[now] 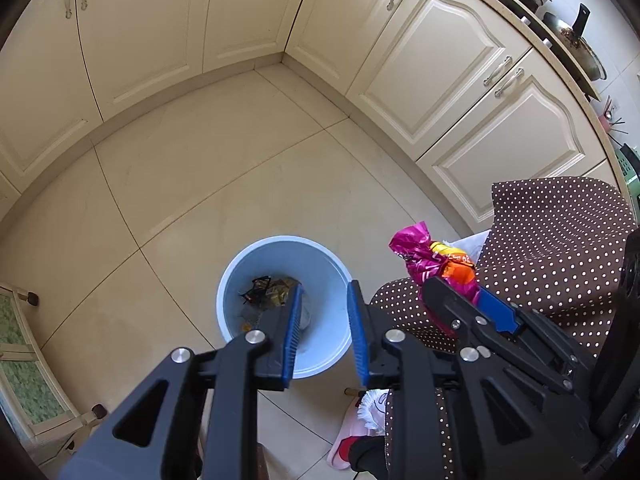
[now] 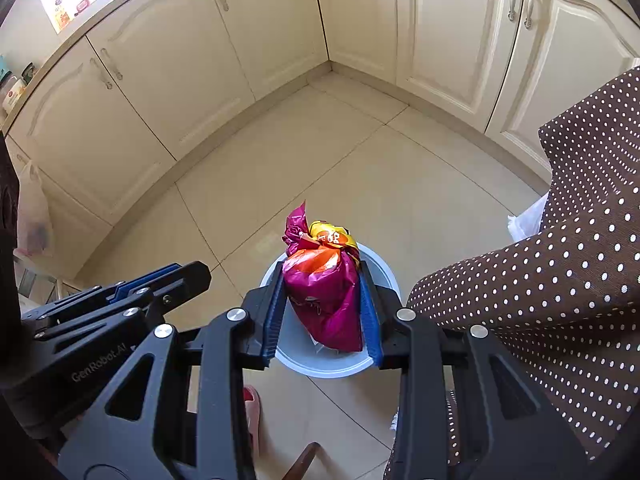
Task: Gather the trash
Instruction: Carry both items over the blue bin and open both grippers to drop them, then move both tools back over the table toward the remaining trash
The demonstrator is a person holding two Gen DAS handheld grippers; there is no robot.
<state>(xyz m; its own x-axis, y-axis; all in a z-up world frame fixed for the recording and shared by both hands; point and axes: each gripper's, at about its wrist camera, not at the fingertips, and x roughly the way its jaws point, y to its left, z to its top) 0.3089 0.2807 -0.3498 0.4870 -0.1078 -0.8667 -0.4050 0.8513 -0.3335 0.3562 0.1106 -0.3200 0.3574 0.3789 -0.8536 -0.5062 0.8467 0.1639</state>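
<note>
The bin (image 1: 280, 256) mouth is wide open from above, only a little trash (image 1: 266, 294) at the bottom, so lots of room going straight down. Left gripper (image 1: 323, 322) hangs over it with nothing between its fingers. Right gripper (image 2: 322, 312) is over the bin too, gap filled by the pink wrapper (image 2: 324, 300). Floor (image 1: 224, 184) beyond the bin is bare up to the cabinets (image 1: 432, 64), which box in the corner. The right side is crowded by the person's dotted skirt (image 2: 560, 272), just beside the bin.

one bin (image 1: 240, 280), one snack bag (image 2: 324, 300), two grippers (image 1: 322, 320)
</note>
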